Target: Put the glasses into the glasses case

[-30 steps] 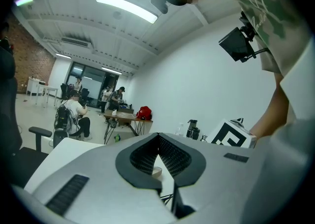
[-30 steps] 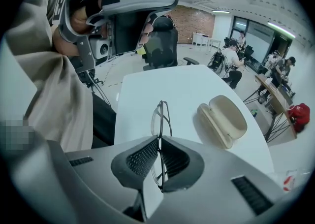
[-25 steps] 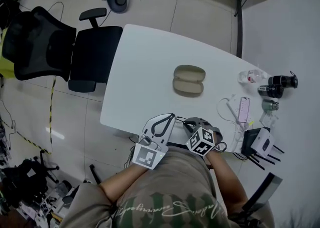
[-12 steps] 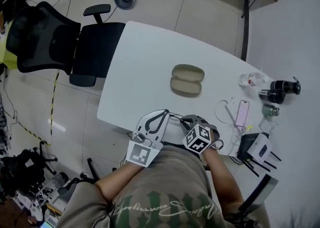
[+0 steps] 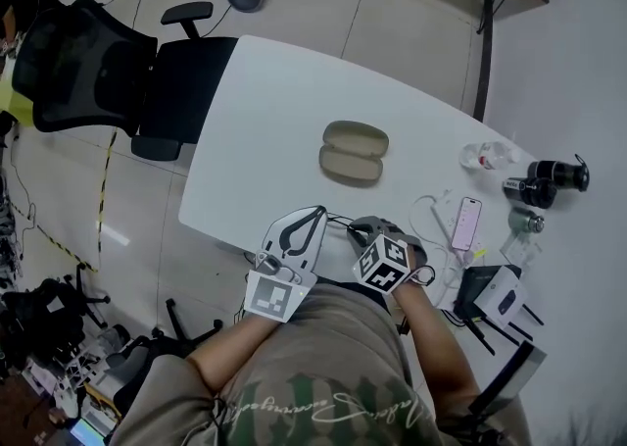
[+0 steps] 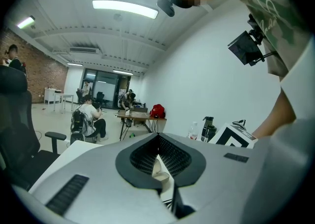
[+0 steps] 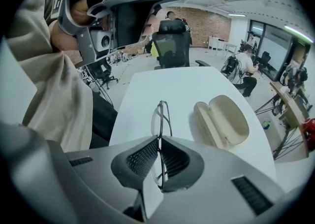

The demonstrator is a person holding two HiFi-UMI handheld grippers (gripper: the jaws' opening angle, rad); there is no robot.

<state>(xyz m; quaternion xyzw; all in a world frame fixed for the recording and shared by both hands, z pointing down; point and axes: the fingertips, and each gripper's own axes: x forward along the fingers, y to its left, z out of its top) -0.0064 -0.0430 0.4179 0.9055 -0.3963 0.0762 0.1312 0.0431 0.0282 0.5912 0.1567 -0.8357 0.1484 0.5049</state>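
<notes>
White table (image 5: 265, 121), with a black chair (image 5: 127, 81) at its left. At the near edge, the left gripper (image 6: 158, 135) has its tips pressed together on nothing. A beige case (image 5: 353, 152) lies open mid-table. The right gripper (image 7: 158, 138) is clamped on the glasses (image 7: 161, 118), held apart from the case.
</notes>
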